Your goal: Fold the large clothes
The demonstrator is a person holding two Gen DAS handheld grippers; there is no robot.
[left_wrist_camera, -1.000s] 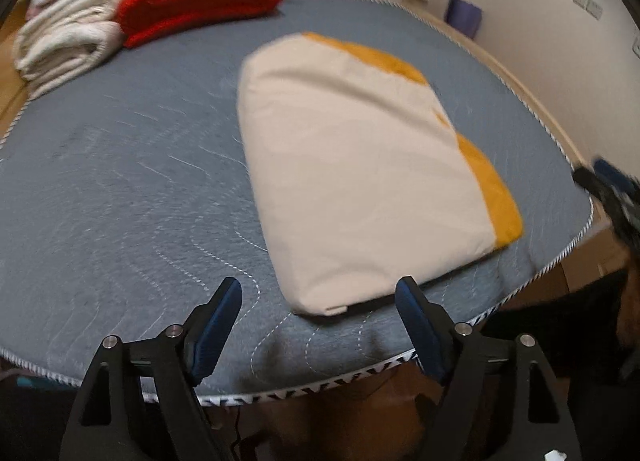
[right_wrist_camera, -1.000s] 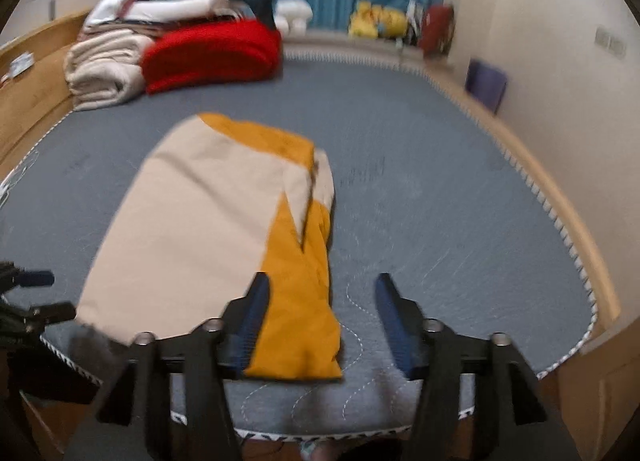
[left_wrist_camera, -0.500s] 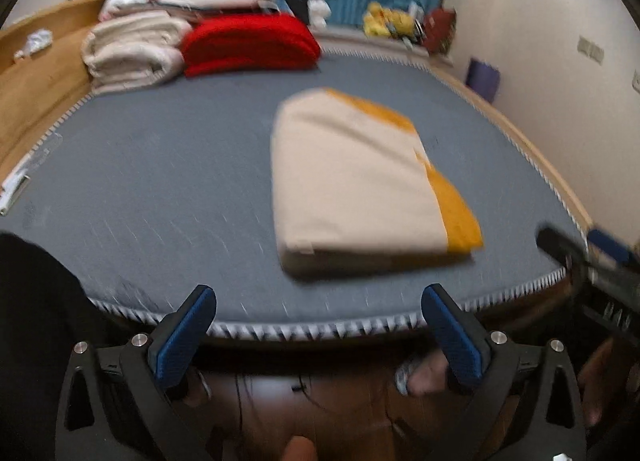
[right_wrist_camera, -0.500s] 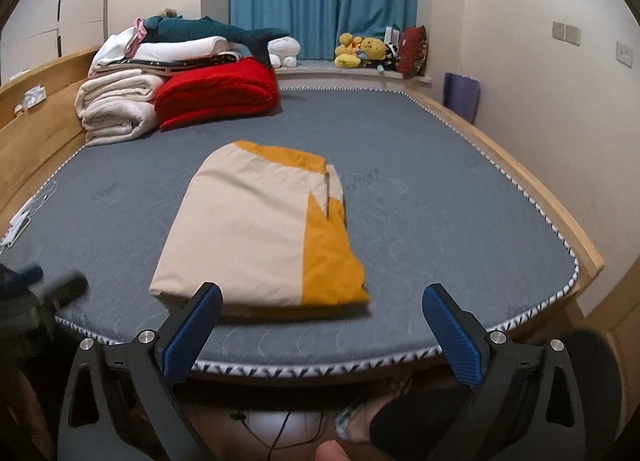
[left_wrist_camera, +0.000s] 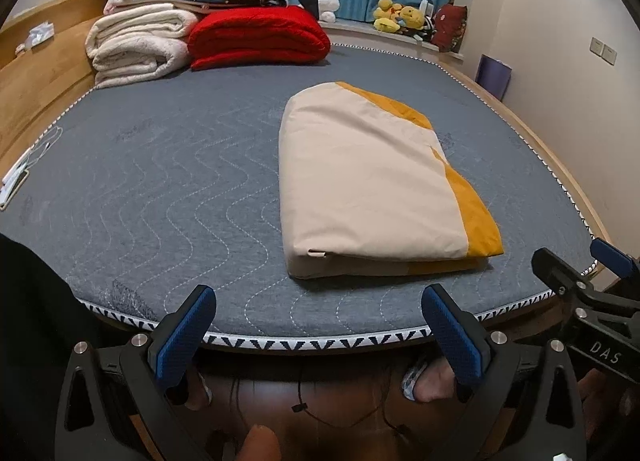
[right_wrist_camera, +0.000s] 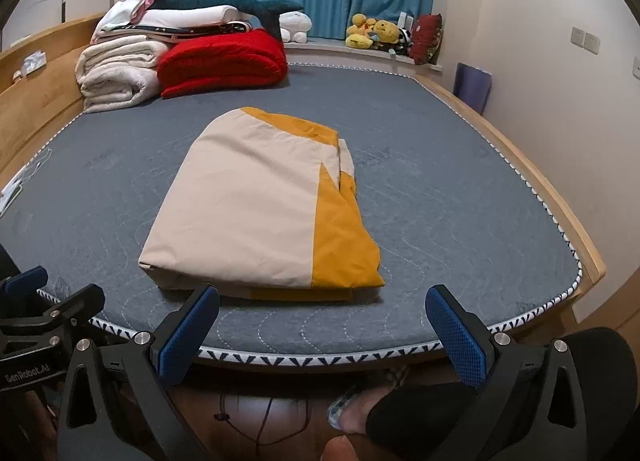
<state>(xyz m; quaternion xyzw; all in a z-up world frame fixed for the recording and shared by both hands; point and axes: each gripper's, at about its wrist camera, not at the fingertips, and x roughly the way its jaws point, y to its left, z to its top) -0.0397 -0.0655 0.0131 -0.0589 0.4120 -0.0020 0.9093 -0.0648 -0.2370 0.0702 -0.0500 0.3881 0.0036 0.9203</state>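
Both grippers, left [left_wrist_camera: 318, 325] and right [right_wrist_camera: 322, 327], have pulled back off the bed [left_wrist_camera: 160, 189]. Their fingers stand wide apart, empty. The folded cloth [left_wrist_camera: 368, 185] lies mid-frame.

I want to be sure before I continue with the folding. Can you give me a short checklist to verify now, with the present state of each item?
1. Left gripper open and holding nothing: ok.
2. Right gripper open and holding nothing: ok.
3. Folded cloth lies flat on the mattress: ok.
4. Cloth edges lined up: not ok, an orange layer sticks out under the front edge.
5. Blanket pile apart from the cloth: ok.
6. Further fold needed: cannot tell.
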